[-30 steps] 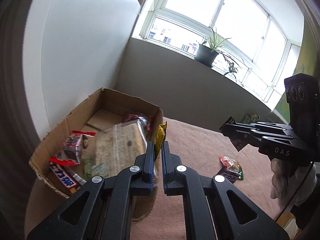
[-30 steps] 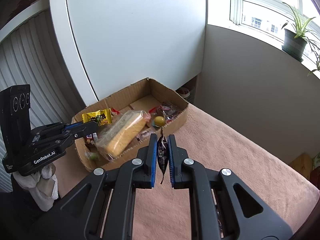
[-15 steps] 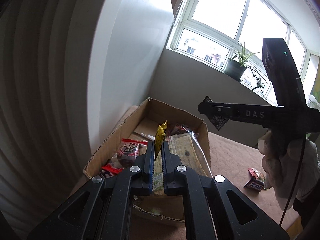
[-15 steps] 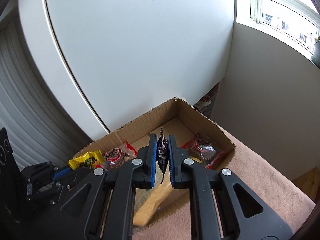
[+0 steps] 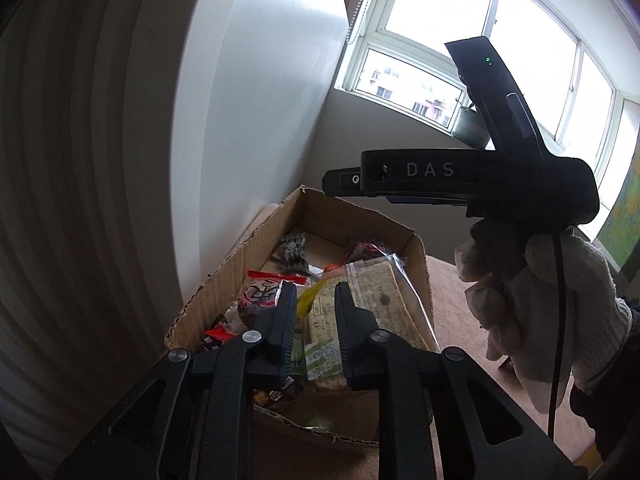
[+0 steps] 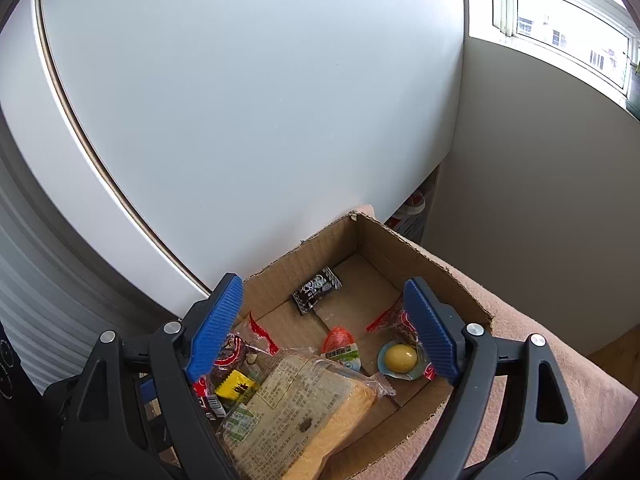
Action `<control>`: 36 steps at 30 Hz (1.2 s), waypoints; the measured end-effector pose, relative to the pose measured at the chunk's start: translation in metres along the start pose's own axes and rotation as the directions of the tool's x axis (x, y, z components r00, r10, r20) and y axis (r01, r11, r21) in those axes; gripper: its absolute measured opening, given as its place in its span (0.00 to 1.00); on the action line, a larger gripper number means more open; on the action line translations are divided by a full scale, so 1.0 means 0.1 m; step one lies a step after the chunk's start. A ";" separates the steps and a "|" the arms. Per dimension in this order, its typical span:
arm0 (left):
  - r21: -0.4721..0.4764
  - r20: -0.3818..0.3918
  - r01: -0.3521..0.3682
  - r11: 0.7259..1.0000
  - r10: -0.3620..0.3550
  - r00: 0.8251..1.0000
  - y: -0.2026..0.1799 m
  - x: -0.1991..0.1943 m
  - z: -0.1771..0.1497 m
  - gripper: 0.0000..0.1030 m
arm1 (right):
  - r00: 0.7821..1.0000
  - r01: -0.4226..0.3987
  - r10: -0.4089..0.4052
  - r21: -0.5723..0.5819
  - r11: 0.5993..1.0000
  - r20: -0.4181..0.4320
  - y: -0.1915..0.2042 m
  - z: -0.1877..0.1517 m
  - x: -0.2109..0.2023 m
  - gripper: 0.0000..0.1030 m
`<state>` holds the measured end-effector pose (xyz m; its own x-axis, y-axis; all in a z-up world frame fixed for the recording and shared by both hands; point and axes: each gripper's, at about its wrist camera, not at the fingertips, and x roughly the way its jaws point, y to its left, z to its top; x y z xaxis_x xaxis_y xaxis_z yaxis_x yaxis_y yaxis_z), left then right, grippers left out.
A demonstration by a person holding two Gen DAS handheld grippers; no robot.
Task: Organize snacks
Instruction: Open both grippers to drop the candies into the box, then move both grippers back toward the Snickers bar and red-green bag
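Observation:
A cardboard box [image 6: 432, 260] [image 5: 256, 256] holds several snacks. My right gripper [image 6: 324, 292] is wide open above it; a black snack packet [image 6: 316, 289] lies on the box floor between its fingers. My left gripper [image 5: 315, 294] has its jaws parted over the near end of the box; a yellow snack packet [image 5: 308, 299] sits loose between them, also visible in the right wrist view [image 6: 236, 385]. The right gripper body [image 5: 460, 184] hangs over the box in the left wrist view. A bagged bread loaf [image 6: 304, 412] fills the near side.
The box sits on a brown-covered surface [image 6: 560, 360] against a white wall panel [image 6: 240, 120]. Red-wrapped snacks [image 6: 256, 332], an orange-capped cup [image 6: 340, 344] and a yellow ball sweet [image 6: 400, 358] lie inside. A window [image 5: 480, 40] is behind.
Both grippers moved over the box and opened. The black packet dropped from the right gripper onto the box floor. The left gripper's jaws parted around the yellow packet.

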<state>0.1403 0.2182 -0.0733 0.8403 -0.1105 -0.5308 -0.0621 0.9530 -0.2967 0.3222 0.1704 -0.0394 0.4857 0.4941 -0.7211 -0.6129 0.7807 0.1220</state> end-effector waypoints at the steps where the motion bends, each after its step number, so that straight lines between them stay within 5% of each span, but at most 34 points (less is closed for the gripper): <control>1: 0.002 0.000 0.000 1.000 0.000 1.000 -0.01 0.00 0.00 0.24 | 1.000 0.008 -0.008 0.003 1.000 0.003 -0.01 0.00 -0.02 0.85; 7: 0.017 0.015 -0.005 1.000 0.004 1.000 -0.09 -0.05 -0.01 0.44 | 0.999 0.025 -0.026 0.033 0.999 0.029 -0.13 -0.02 -0.22 0.93; 20: 0.031 0.024 0.042 0.999 -0.043 0.999 -0.40 -0.08 -0.04 0.44 | 0.998 0.057 -0.061 0.100 0.993 0.035 -0.63 -0.41 -0.89 0.93; 30: 0.082 0.014 0.125 0.989 -0.127 0.992 -0.93 0.00 -0.12 0.44 | 0.981 0.133 -0.162 0.232 0.963 0.108 -1.42 -1.02 -1.82 0.98; 36: 0.137 -0.061 0.174 0.975 -0.167 0.984 -1.32 0.12 -0.30 0.44 | 0.978 0.180 -0.202 0.291 0.940 0.049 -1.88 -1.49 -2.09 0.98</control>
<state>0.1429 0.0831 -0.0643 0.8047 -0.2849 -0.5209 0.1591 0.9487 -0.2732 0.2434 -0.1367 -0.0133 0.6299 0.3441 -0.6963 -0.3071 0.9338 0.1836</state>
